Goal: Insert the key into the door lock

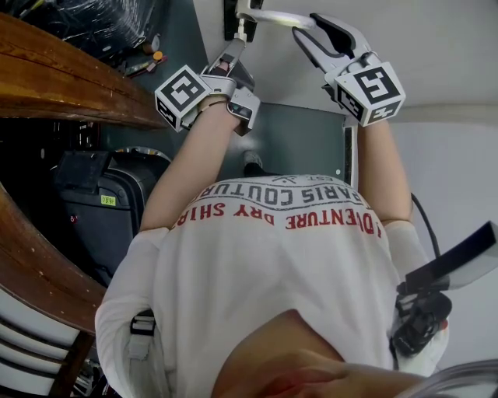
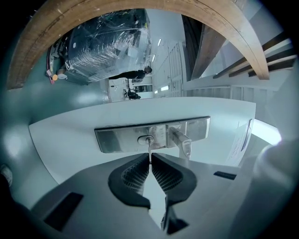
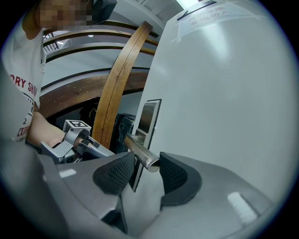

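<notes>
White door (image 3: 224, 93) fills the background beside a curved wooden beam (image 3: 117, 88), and a steel lock plate (image 2: 117, 139) is set in its face. The right gripper (image 3: 146, 158) has its jaws closed round the end of the door handle (image 3: 139, 148), a pad against each side. The left gripper (image 2: 150, 158) has its jaws pressed together on the thin key (image 2: 150, 150), whose tip sits in the keyhole (image 2: 145, 139) just left of the handle.

My left claw (image 2: 150, 162) hides the key's (image 2: 149, 151) head between its pads; in the head view my right claw (image 1: 307, 29) covers the door handle's (image 1: 268, 15) end.
</notes>
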`<state>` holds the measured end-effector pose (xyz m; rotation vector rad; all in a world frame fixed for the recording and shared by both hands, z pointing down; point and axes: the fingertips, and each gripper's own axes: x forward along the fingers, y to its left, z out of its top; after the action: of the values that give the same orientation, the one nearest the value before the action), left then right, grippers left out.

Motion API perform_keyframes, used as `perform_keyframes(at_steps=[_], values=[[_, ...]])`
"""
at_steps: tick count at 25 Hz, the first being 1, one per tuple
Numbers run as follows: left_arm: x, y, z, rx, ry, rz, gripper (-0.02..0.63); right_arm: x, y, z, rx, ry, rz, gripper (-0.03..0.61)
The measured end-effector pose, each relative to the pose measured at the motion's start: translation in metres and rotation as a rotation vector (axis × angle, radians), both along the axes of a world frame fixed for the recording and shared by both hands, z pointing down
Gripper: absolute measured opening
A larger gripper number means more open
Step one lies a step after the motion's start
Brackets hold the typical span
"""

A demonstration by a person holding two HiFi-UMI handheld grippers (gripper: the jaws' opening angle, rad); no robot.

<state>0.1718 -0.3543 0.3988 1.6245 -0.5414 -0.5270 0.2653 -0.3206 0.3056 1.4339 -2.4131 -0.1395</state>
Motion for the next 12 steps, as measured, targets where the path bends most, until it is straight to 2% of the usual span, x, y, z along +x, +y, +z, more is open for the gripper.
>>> perform_keyframes(at_steps=[12], values=[[0.0034,-0.0064,0.0002,-0.034,0.050,-0.048,0.021,-0.0027,0.0023,0.0004,-0.002,0.003,-0.007,0.160]])
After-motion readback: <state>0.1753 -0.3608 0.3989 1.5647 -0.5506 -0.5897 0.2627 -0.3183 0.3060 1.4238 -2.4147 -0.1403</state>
